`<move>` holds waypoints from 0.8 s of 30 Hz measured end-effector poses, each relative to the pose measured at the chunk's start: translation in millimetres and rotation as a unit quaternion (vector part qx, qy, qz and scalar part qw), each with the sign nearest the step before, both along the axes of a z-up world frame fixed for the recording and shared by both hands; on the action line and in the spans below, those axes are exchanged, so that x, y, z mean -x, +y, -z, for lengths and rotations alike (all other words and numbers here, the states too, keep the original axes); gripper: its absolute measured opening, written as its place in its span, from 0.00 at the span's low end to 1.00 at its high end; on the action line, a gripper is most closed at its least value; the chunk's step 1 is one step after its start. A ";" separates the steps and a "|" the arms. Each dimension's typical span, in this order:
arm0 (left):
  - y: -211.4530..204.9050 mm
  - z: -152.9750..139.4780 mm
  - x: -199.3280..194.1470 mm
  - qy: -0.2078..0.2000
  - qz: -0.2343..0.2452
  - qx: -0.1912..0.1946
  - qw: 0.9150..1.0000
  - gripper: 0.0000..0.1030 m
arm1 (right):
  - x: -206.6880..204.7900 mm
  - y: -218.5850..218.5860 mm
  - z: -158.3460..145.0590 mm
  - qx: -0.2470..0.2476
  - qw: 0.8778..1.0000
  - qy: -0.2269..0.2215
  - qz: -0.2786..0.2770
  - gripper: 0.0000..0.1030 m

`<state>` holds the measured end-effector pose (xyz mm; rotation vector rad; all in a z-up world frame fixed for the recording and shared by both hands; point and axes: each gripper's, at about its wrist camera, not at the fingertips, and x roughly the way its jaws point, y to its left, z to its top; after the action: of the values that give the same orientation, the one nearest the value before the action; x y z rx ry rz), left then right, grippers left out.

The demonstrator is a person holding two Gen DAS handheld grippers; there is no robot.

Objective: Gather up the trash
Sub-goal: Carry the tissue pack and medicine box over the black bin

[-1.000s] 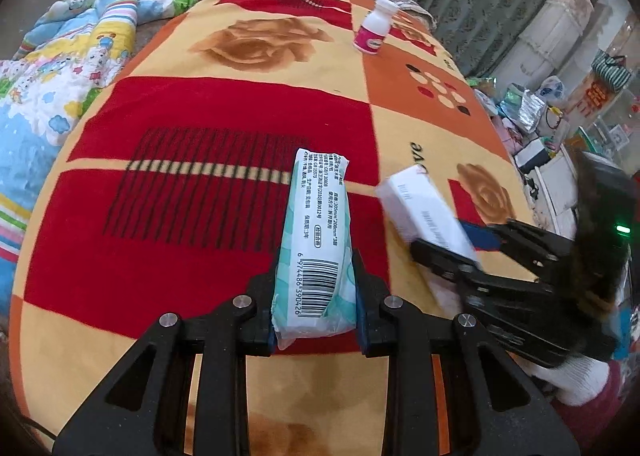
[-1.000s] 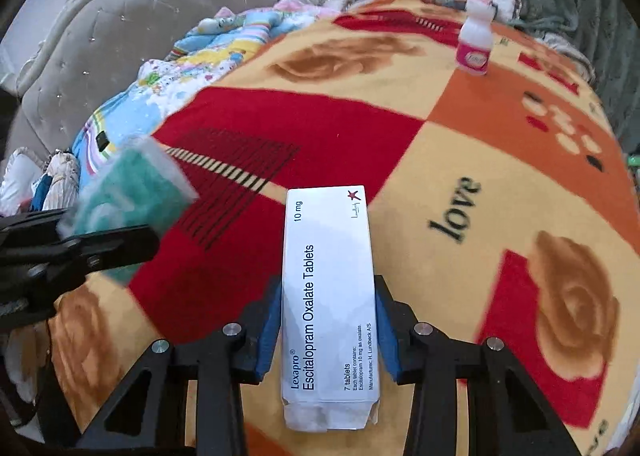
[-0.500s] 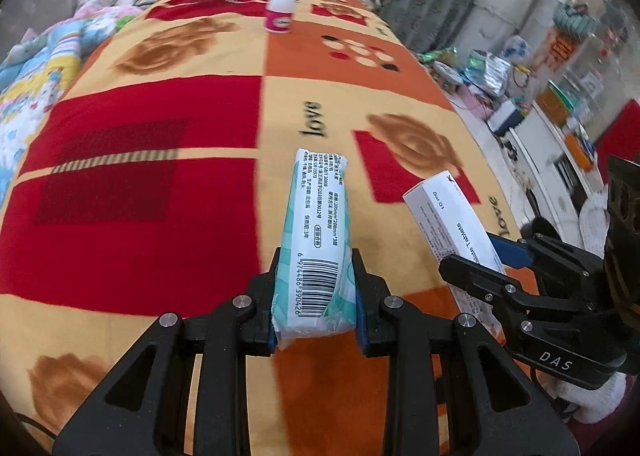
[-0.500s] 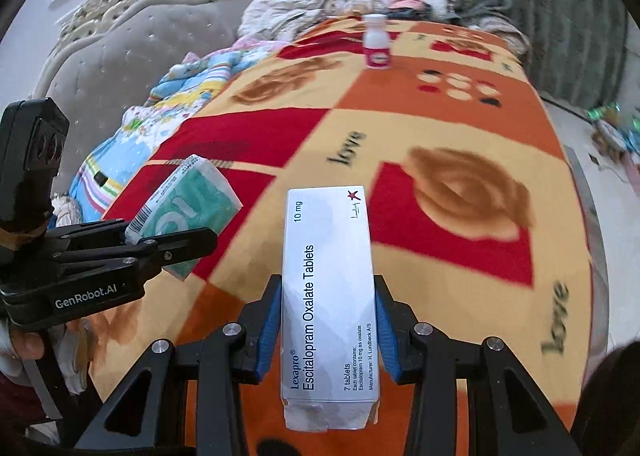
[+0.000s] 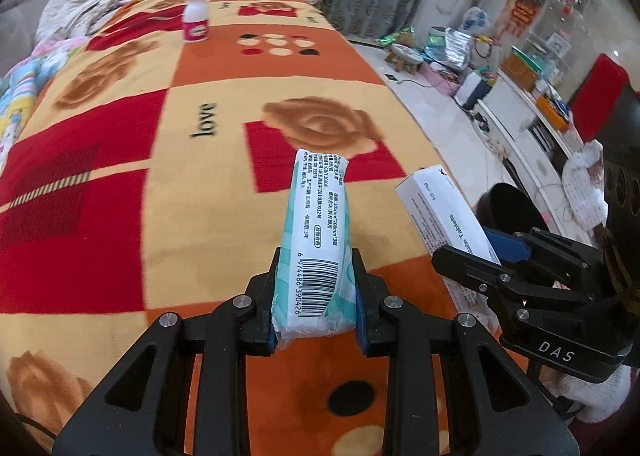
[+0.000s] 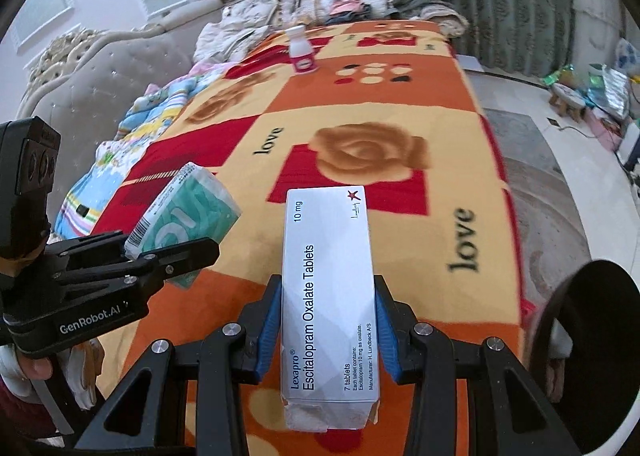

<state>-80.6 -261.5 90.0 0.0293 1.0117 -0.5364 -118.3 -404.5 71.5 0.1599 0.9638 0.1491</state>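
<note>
My left gripper (image 5: 316, 292) is shut on a green and white tissue pack (image 5: 318, 232), held above the bed blanket; the pack also shows in the right wrist view (image 6: 188, 215). My right gripper (image 6: 326, 332) is shut on a white Lexapro tablet box (image 6: 326, 288), which also shows in the left wrist view (image 5: 444, 211). A small white bottle with a pink label (image 5: 196, 15) stands upright at the far end of the blanket, also in the right wrist view (image 6: 302, 49). A round black bin (image 6: 596, 316) sits low at the right beside the bed; its rim shows in the left wrist view (image 5: 508, 211).
The orange, red and yellow rose blanket (image 5: 160, 143) covers the bed. Pillows and bedding (image 6: 280, 11) pile at the far end, a padded headboard (image 6: 80, 79) at the left. Cluttered floor items and a white cabinet (image 5: 520, 95) lie to the right.
Both grippers have swung to the right with their loads, from over the bed's middle toward its right edge. The black bin has come into view.
</note>
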 end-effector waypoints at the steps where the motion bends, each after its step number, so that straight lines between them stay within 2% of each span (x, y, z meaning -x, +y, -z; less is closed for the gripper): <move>1: -4.8 -0.4 2.2 0.000 0.004 0.000 1.000 0.25 | 2.6 -4.8 -0.8 0.000 1.000 -0.001 0.005 0.40; 24: -94.3 -0.1 24.6 0.006 0.085 0.002 0.996 0.25 | 46.0 -84.2 -3.2 -0.005 0.996 -0.001 0.085 0.40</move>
<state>-105.2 -355.9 90.1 0.1088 1.0242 -0.6947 -164.3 -488.6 74.7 0.2508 0.9422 -0.0027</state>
